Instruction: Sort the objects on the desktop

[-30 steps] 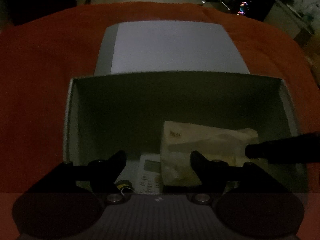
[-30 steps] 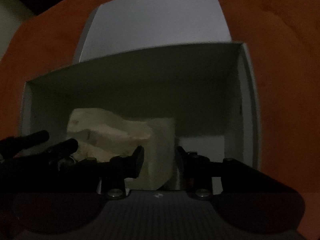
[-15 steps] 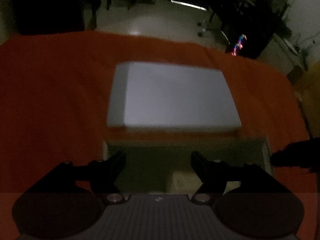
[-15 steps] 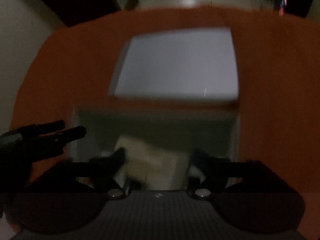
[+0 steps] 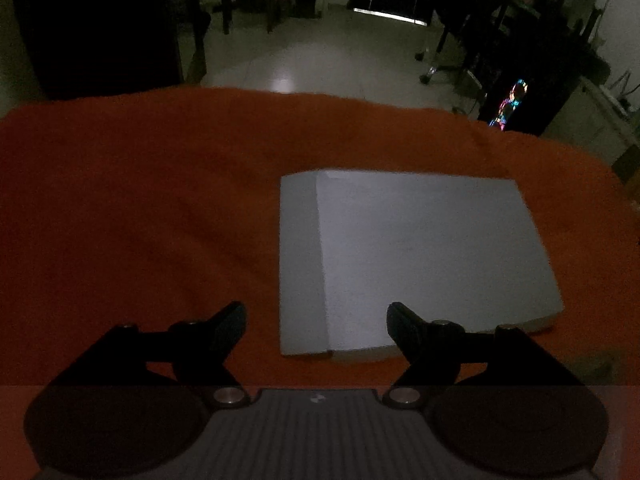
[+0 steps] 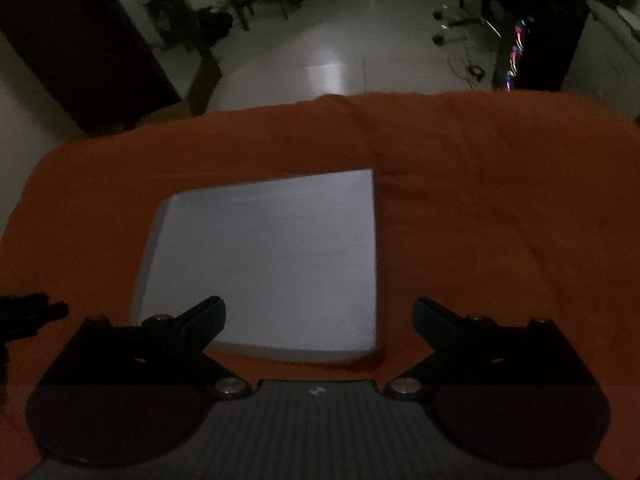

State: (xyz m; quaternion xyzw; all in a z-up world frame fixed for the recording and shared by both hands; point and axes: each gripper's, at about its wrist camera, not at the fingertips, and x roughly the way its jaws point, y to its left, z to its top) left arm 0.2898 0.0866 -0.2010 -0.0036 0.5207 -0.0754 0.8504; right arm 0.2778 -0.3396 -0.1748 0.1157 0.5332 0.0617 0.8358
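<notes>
A flat grey box lid (image 5: 412,256) lies on the orange cloth (image 5: 140,208); it also shows in the right wrist view (image 6: 268,264). My left gripper (image 5: 316,320) is open and empty, above the lid's near left corner. My right gripper (image 6: 320,316) is open wide and empty, above the lid's near right part. The tips of the left gripper (image 6: 28,314) show at the left edge of the right wrist view. The open box with the paper packet and the remote is out of view.
The orange cloth (image 6: 500,208) covers the table to its far edge. Beyond it are a dim tiled floor (image 5: 328,60), dark furniture (image 5: 92,28), chairs and a computer with coloured lights (image 5: 510,104).
Both grippers have risen and tilted up from the open box. The box and its contents have dropped out of view. The right gripper's jaws have opened wider.
</notes>
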